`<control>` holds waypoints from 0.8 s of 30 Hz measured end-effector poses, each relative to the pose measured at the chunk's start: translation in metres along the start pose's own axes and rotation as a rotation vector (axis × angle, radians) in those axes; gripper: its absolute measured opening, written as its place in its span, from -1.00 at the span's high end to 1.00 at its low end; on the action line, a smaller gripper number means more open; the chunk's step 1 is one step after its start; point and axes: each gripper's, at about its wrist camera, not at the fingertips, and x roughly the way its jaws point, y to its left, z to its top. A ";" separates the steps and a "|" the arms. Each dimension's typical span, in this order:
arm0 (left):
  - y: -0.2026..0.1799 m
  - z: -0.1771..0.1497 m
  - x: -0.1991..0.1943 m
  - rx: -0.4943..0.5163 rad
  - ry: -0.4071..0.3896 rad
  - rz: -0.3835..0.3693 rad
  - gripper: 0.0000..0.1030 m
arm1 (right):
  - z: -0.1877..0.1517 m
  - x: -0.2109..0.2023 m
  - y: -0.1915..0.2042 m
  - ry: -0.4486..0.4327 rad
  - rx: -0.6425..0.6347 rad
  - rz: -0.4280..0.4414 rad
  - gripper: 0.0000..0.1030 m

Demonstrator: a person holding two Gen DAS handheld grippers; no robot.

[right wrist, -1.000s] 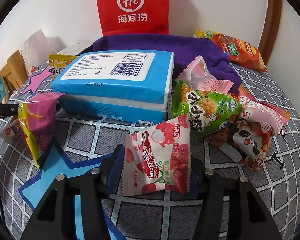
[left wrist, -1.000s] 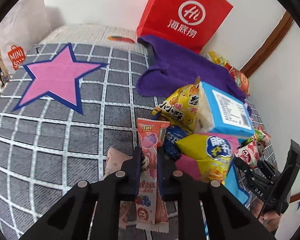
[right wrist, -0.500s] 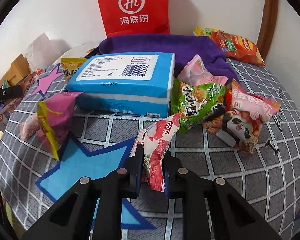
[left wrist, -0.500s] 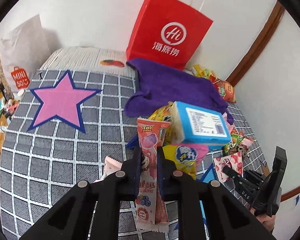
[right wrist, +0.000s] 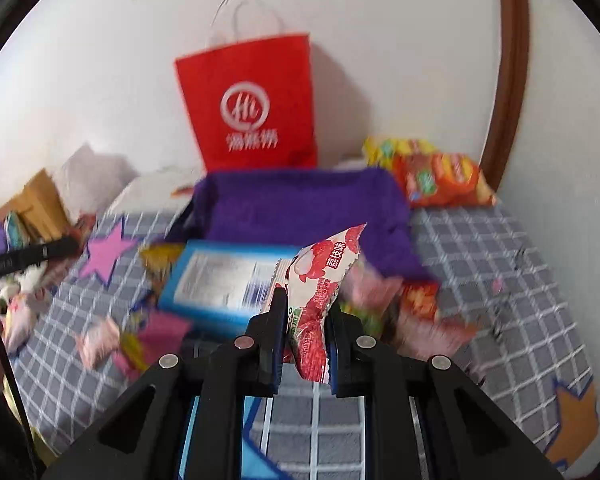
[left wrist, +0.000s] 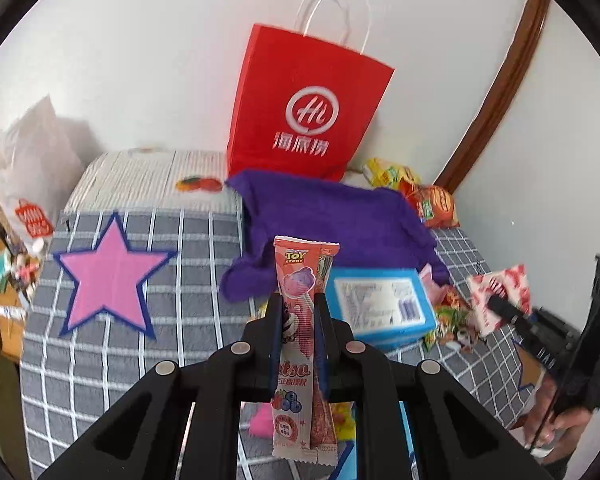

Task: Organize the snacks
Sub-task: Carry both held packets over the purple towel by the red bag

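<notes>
My left gripper is shut on a long pink Toy Story candy packet, held upright high above the grey checked cloth. My right gripper is shut on a red and white lychee jelly packet, also lifted; it shows at the right of the left wrist view. A red paper bag stands against the wall behind a purple towel. A blue tissue pack and loose snacks lie below.
A pink star marks the cloth at left. Orange and yellow snack bags lie in the far right corner. A white Miniso bag and clutter stand off the left edge. A wooden door frame runs up the right.
Both grippers have risen well above the cloth with their packets. The right gripper closed on the lychee packet about a second ago and lifted it off the cloth.
</notes>
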 end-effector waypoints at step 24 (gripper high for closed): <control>-0.026 0.102 0.087 0.008 -0.011 0.068 0.73 | 0.149 0.078 -0.017 -0.122 -0.005 0.049 0.66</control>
